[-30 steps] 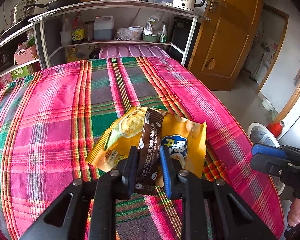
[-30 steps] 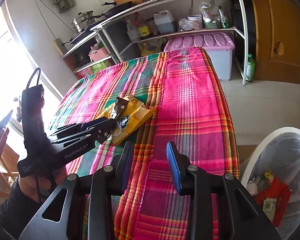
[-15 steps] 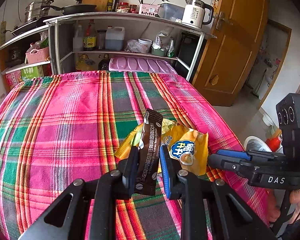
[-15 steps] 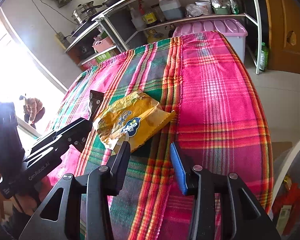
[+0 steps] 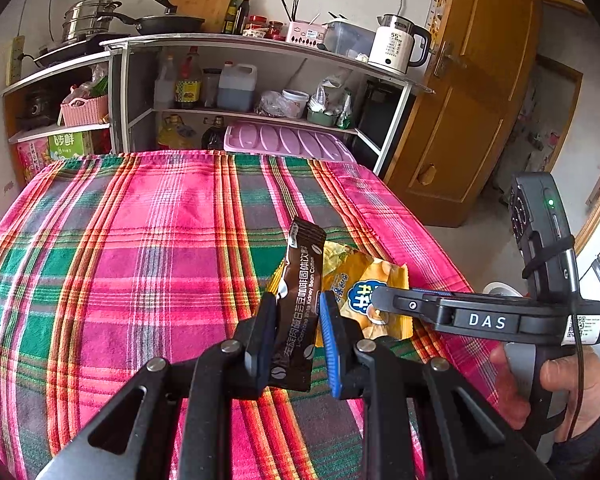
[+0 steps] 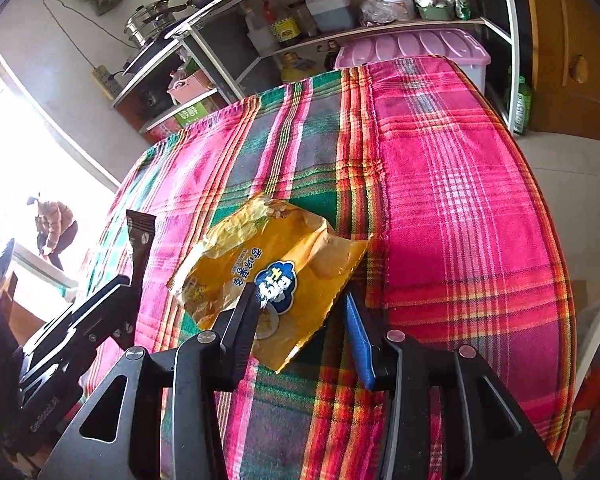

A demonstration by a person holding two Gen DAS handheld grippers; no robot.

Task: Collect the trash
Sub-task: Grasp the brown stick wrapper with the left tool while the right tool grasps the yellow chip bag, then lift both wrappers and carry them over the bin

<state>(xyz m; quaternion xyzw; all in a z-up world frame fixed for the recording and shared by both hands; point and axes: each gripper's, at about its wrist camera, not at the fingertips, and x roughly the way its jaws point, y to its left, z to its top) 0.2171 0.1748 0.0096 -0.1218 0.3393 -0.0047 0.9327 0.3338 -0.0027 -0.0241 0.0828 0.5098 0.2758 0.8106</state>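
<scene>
Left wrist view: the left gripper (image 5: 298, 332) has its fingers (image 5: 265, 334) clenched on a brown coffee stick packet (image 5: 300, 300). The packet is long and thin. It stands almost upright between the fingers, lifted off the cloth, with its long side running up and away from the camera. Its top end points toward the shelf (image 5: 236, 42) at the back and leans a little to the right. Its bottom end hangs just below the fingers.

Just behind and to the right of the brown packet lies a yellow snack bag (image 5: 364, 284), flat and crumpled on the plaid tabletop (image 5: 140, 248). The right gripper (image 5: 388, 300) comes in from the right, held by a hand (image 5: 556, 384), and its tip is over the yellow bag.

Right wrist view: the yellow snack bag (image 6: 276, 268) lies slanted, its long side running from the near right corner up toward the far left. Its torn, open end points toward the shelf. The right gripper (image 6: 300, 320) has its fingers (image 6: 242, 320) released and spread apart, one on each side of the bag's near end. The left-hand finger sits over the bag's near edge and the blue one stands just off its right corner; I cannot tell if either one touches it. To the left of the yellow bag, the left gripper (image 6: 128, 280) holds the brown packet (image 6: 140, 236) with its end pointing up.
</scene>
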